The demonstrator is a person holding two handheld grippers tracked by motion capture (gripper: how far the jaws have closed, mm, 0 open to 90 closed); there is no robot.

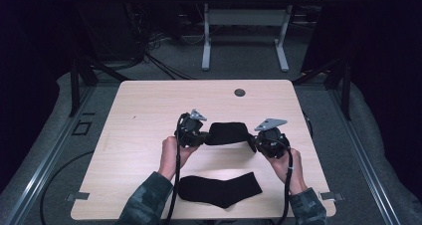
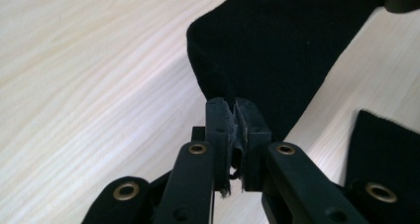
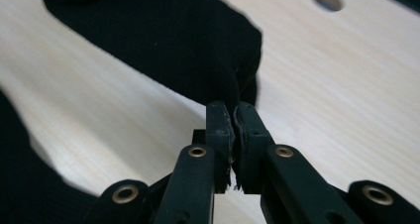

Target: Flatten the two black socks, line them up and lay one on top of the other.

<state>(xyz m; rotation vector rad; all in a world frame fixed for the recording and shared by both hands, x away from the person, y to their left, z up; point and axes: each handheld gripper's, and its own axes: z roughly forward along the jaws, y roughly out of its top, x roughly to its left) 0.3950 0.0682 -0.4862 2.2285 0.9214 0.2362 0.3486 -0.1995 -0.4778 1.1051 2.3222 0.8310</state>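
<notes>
Both grippers pinch the same black sock (image 1: 227, 133), one at each end, so the fabric hangs stretched between them just above the table (image 1: 149, 110), probably to be laid flat or matched with its mate. The left gripper (image 1: 203, 137) has its jaws clamped on one edge of the cloth, and the right gripper (image 1: 253, 144) is clenched on the opposite edge (a sliver of knit shows between the pads). The held sock looks dark, soft and matte, with a rounded corner; whether that corner is toe or cuff is hard to tell. It sits beyond the second sock (image 1: 219, 189), which lies flat nearer the person, heel bent downward.
</notes>
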